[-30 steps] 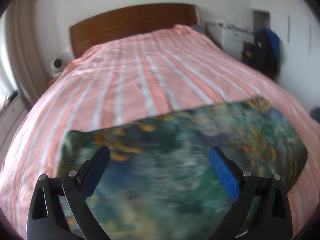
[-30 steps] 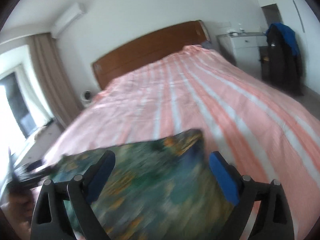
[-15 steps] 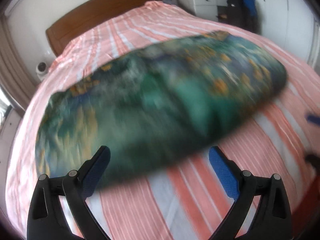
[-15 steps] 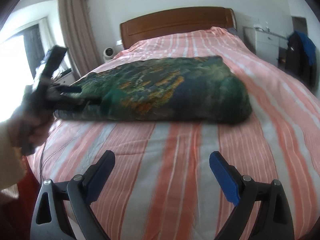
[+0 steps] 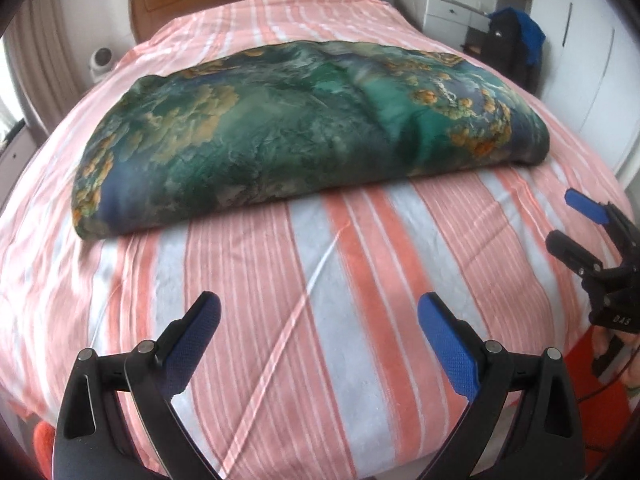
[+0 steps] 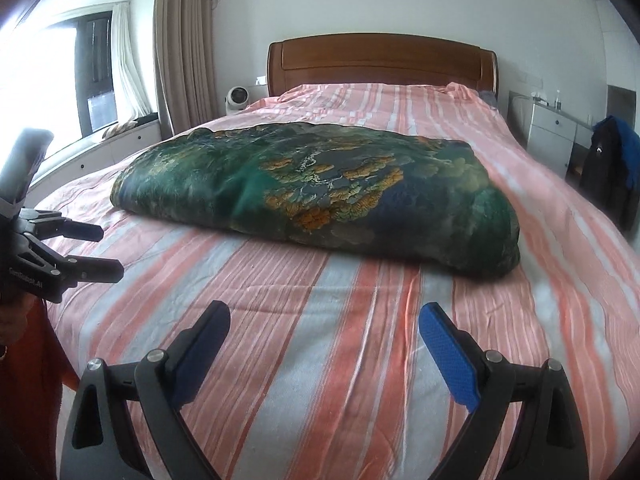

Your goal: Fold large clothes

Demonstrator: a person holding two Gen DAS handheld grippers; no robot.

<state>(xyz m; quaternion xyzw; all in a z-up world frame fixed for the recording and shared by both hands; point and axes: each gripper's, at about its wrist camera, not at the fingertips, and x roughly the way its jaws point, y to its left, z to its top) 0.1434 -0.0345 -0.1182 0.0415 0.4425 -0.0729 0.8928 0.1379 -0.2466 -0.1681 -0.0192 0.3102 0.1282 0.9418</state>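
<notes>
A: Where lies the folded green cloth [image 5: 304, 128]?
B: Flat on the striped bed cover [image 5: 320, 320], across the middle, nearer the foot edge than the wooden headboard [image 6: 380, 60]. One end close to the right side edge.
A: L gripper [image 5: 318, 338]?
B: Spread wide, nothing between, above the foot edge, apart from cloth.
A: R gripper [image 6: 324, 336]?
B: Same, spread & empty, near the foot edge at the right corner.

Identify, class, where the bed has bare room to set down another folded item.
Free: striped bedspread between the folded green quilt and the open left gripper and right gripper; also between quilt and headboard. The bed's middle is taken.
</notes>
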